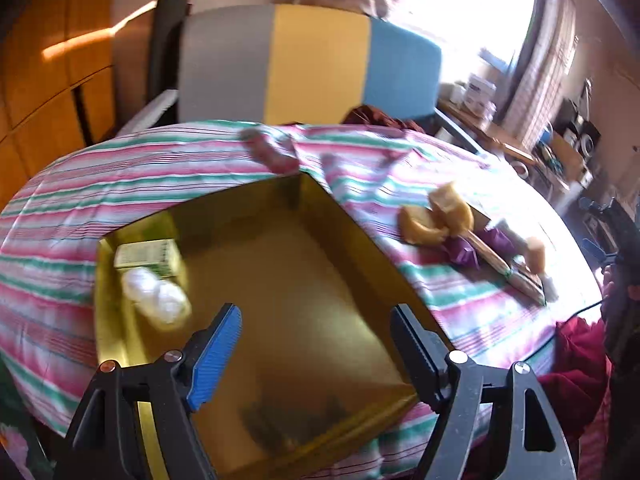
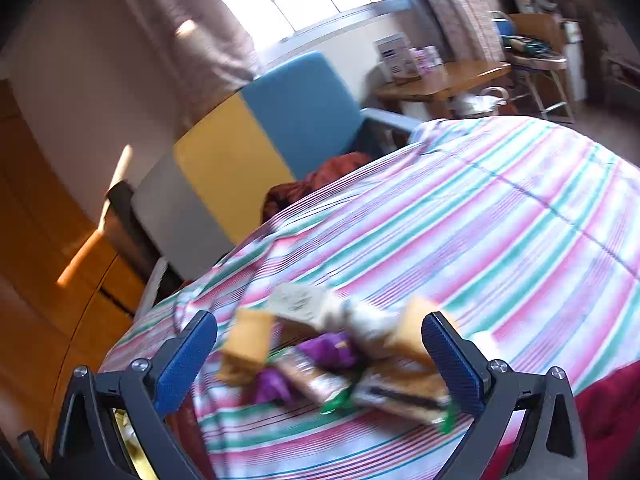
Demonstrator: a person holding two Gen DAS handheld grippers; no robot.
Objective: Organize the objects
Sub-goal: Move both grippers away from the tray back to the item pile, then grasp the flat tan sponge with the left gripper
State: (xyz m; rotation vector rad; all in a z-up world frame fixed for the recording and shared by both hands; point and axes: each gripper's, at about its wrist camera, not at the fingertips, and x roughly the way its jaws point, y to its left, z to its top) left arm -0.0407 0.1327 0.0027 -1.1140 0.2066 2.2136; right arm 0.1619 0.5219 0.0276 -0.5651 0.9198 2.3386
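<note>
Left wrist view: left claw [image 1: 316, 338], jaws apart and holding nothing, hangs over an open gold box [image 1: 280, 264] lying on a striped cloth [image 1: 120, 168]. In the box's far left corner lie a small green-and-white carton [image 1: 148, 258] and, touching it on the near side, a white bundle [image 1: 158, 296]; the rest of the box floor is bare. Right of the box, apart from it, a pile of loose items [image 1: 472, 236] rests on the cloth.

Right wrist view: right claw [image 2: 320, 344], jaws apart and gripping nothing, frames the same pile [image 2: 336, 356], blurred: tan pieces, purple wrappers, flat packets. Only a sliver of the box shows here, at lower left. Behind the cloth stands a grey, yellow and blue chair [image 2: 256, 136].
</note>
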